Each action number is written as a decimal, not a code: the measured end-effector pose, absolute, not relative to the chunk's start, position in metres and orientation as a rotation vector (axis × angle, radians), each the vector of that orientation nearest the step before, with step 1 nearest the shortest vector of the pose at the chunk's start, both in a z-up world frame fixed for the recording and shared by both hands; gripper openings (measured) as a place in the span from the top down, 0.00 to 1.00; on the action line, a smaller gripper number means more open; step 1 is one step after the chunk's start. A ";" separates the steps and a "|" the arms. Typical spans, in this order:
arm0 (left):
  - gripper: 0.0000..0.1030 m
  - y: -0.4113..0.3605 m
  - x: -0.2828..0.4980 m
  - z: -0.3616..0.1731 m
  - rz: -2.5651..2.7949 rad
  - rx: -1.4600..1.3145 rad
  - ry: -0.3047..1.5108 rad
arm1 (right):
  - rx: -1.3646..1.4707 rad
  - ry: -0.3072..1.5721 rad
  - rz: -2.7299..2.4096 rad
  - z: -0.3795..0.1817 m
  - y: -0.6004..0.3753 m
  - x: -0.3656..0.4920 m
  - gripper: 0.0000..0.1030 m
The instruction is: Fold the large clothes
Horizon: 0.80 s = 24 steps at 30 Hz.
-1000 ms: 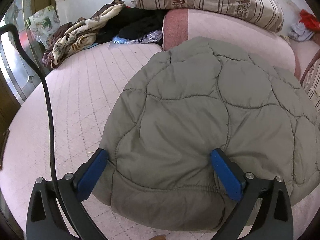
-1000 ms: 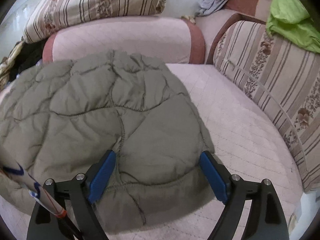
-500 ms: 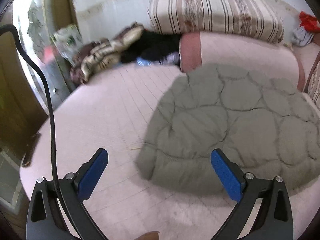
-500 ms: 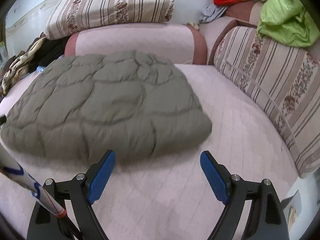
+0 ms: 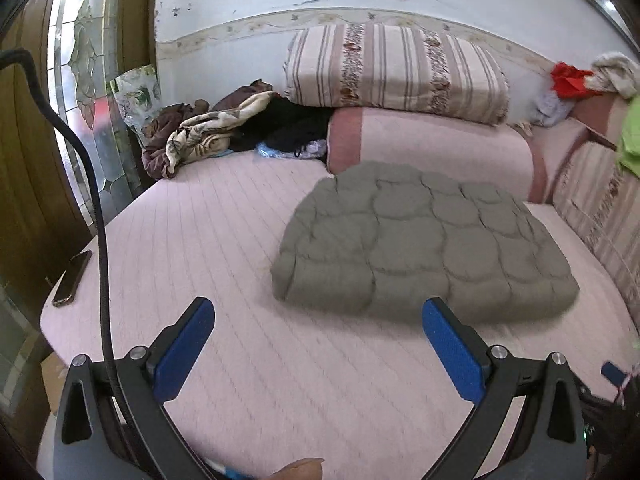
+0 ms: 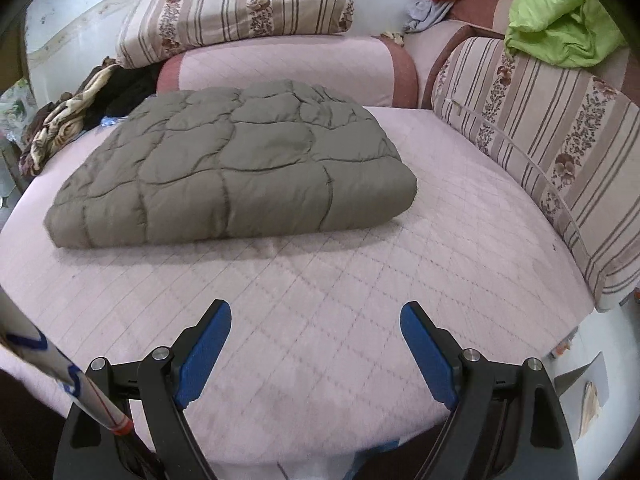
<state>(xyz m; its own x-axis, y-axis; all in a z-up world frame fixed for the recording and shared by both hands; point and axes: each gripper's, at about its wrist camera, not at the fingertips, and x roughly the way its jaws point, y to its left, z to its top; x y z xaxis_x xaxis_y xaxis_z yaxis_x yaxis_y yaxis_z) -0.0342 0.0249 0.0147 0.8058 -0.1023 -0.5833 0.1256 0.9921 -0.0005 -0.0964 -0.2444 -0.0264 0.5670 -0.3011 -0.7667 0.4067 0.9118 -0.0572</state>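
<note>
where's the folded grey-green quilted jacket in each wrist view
Left wrist: the folded quilted jacket lies right of centre on the pink bed cover, beyond the open left gripper.
Right wrist: it sits left of centre in the upper half, far ahead of the open right gripper.
Shared landmark: the striped floral pillow behind the jacket.

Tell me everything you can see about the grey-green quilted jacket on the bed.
The grey-green quilted jacket is a puffy padded garment with curved stitching that forms rounded panels. It looks like matte synthetic fabric. It lies folded into a thick, roughly rectangular bundle, flat on the pink quilted bed cover, its far edge near the pink bolster. No sleeves, zip or hood show. Neither the left gripper nor the right gripper touches it; both are open, short of it.
</note>
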 end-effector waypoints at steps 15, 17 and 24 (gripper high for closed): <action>0.00 0.034 -0.122 0.011 -0.170 0.055 0.667 | 0.077 0.828 -0.399 -0.004 -0.213 -0.147 0.13; 0.00 0.034 -0.125 0.015 -0.175 0.052 0.654 | 0.072 0.819 -0.401 0.000 -0.210 -0.151 0.13; 0.00 0.026 -0.134 0.023 -0.177 0.071 0.635 | 0.037 0.801 -0.403 0.008 -0.203 -0.157 0.13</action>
<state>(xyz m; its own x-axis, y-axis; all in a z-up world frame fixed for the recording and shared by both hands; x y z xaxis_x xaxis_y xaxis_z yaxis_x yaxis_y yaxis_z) -0.1337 0.0261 0.0226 0.7907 -0.1422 -0.5954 0.1858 0.9825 0.0122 -0.1572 -0.2028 0.0079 0.6240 -0.3370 -0.7050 0.3648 0.9235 -0.1186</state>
